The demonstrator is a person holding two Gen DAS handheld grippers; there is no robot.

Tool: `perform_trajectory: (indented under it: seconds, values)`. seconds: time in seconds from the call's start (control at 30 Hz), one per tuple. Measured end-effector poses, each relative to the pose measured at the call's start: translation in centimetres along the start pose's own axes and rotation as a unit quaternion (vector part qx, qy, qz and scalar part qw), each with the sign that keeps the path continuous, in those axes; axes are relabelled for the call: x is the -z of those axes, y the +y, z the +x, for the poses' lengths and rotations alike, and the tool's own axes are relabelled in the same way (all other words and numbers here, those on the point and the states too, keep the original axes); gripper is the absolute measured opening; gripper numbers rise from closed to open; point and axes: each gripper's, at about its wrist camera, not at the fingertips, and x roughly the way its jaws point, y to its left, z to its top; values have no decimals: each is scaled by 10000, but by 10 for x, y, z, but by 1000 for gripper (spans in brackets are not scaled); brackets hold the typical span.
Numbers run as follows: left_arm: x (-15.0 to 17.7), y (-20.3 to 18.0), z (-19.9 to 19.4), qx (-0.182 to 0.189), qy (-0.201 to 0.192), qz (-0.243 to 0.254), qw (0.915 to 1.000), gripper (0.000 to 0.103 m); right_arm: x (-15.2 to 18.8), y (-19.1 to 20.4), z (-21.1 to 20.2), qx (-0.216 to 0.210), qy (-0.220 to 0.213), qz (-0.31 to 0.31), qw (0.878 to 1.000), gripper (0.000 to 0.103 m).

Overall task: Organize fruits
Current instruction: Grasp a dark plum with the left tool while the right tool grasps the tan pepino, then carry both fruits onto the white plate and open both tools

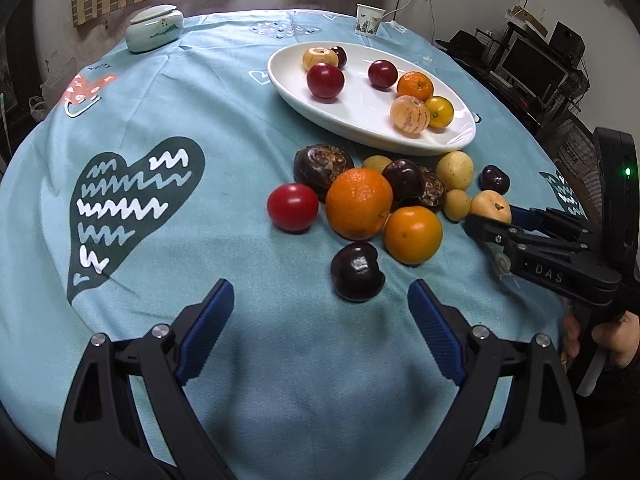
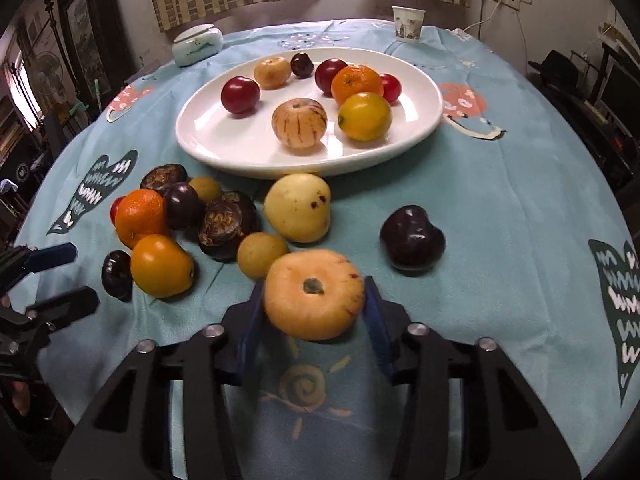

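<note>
The right gripper [image 2: 314, 308] is clamped on a pale orange fruit [image 2: 314, 300], stem end facing up, 1 blue pad pressed to each side of it, low over the blue tablecloth [image 2: 500, 184]. That fruit sits at the near edge of the loose pile, just this side of the white oval plate [image 2: 192, 136].

Touching it on the far left is a small yellow-brown fruit [image 2: 260, 254], and beyond that a bigger pale yellow fruit [image 2: 298, 208] lies just beside the plate's near rim. Off to the right, apart from the rest, rests a dark purple fruit [image 2: 412, 240]. Left of the grasped fruit the pile bunches up: a yellow-orange citrus [image 2: 162, 266], an orange [image 2: 140, 216], 2 dark brown ridged fruits [image 2: 224, 230], and more dark ones among them.

On the plate: a striped tan fruit [image 2: 299, 122] in the middle, a yellow citrus [image 2: 364, 116] to its right, a tangerine [image 2: 357, 82] behind that, and red fruits further back.

The left gripper [image 1: 320, 304] hangs near the table with its jaws spread wide, nothing between them. A dark plum [image 1: 356, 272] lies just beyond its tips, and a red tomato-like fruit [image 1: 293, 207] sits further left.

At the far edge stand a lidded ceramic jar [image 1: 154, 30] on the left and a paper cup [image 1: 369, 20] on the right.
</note>
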Motion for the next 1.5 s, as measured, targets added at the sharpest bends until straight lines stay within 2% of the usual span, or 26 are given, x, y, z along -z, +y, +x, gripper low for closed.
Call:
perform_trajectory:
  seconds: [0.13,0.23,0.27,0.3,0.37,0.43,0.47,1.17,1.37,1.5]
  values:
    - [-1,-2,4,7,-34,-8,10000,90,3,-5,-9,-337,92,260,9991,47]
    - [-3,-4,8,-33,-115,-58,9999,86,9,-8,-18,-349,101,309,9989,47]
    - [-3,-4,11,-40,-102,-66,9999,80,11,-9,-20,-357,108,343,9987,47]
    - [-3,-5,16,4,-13,-68,10000,58,13,-11,-21,-383,125,387,9984,47]
    - [-3,-7,19,61,-55,-45,10000,50,16,-14,-23,-442,154,474,9978,47]
    - [-2,-13,20,164,-44,24,9999,34,18,-15,-23,-474,164,515,9974,47]
    - [-2,-15,19,218,-51,36,9997,31,19,-16,-24,-495,161,522,9973,47]
    - [-2,-19,-29,202,-474,112,9986,31,27,1,-47,-680,-65,379,9969,47]
    - [-12,-18,-33,220,-563,157,9980,31,26,6,-43,-728,-24,336,9968,47]
    - [-22,-14,-24,235,-486,150,9984,31,23,8,-36,-835,81,324,9959,47]
